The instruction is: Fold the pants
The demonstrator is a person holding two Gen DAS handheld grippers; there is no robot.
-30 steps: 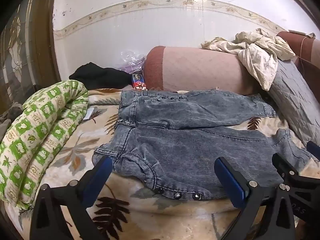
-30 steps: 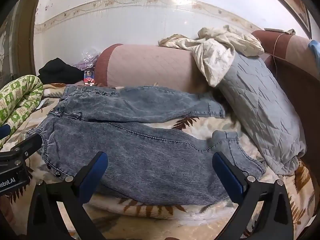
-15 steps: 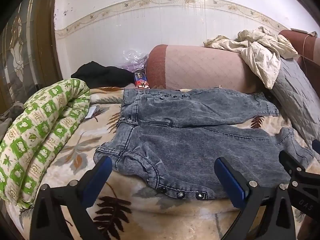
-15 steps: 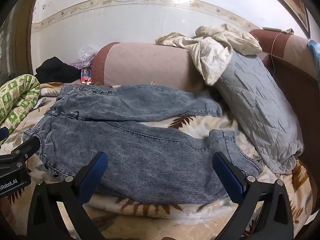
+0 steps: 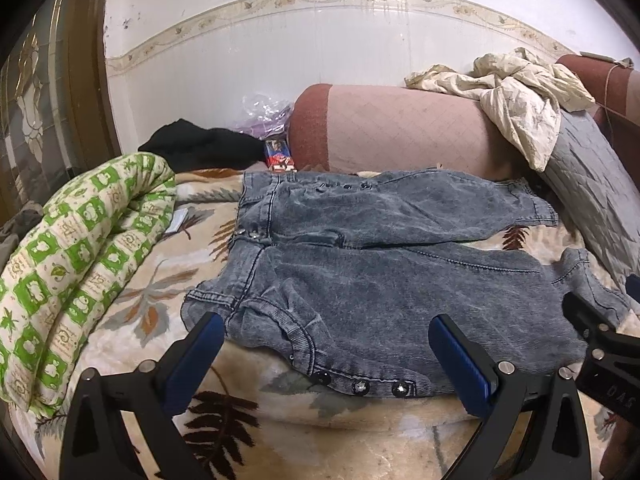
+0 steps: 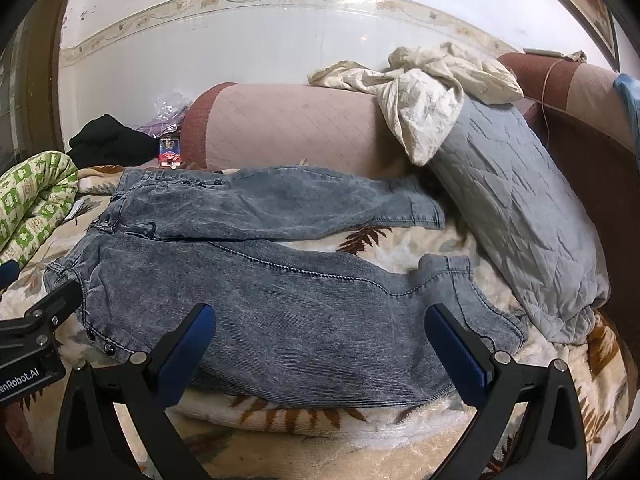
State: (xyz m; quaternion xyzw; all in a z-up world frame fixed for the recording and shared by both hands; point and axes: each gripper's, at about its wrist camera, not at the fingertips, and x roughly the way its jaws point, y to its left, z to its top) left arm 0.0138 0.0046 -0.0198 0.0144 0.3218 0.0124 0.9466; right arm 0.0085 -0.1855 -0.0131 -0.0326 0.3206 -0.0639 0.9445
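Left wrist view: the left gripper (image 5: 324, 354) hovers with fingers spread wide and empty over the near waistband corner of the jeans (image 5: 372, 276), which lie flat on the bed (image 5: 132, 308), legs running right. A good fold would pinch the near hem by the snaps and carry it over the far leg evenly. The far waistband edge is hard to make out.

Right wrist view: the right gripper (image 6: 320, 350) is likewise spread and empty above the near leg of the jeans (image 6: 280, 300). The far cuff tucks against the grey pillow (image 6: 516, 208).
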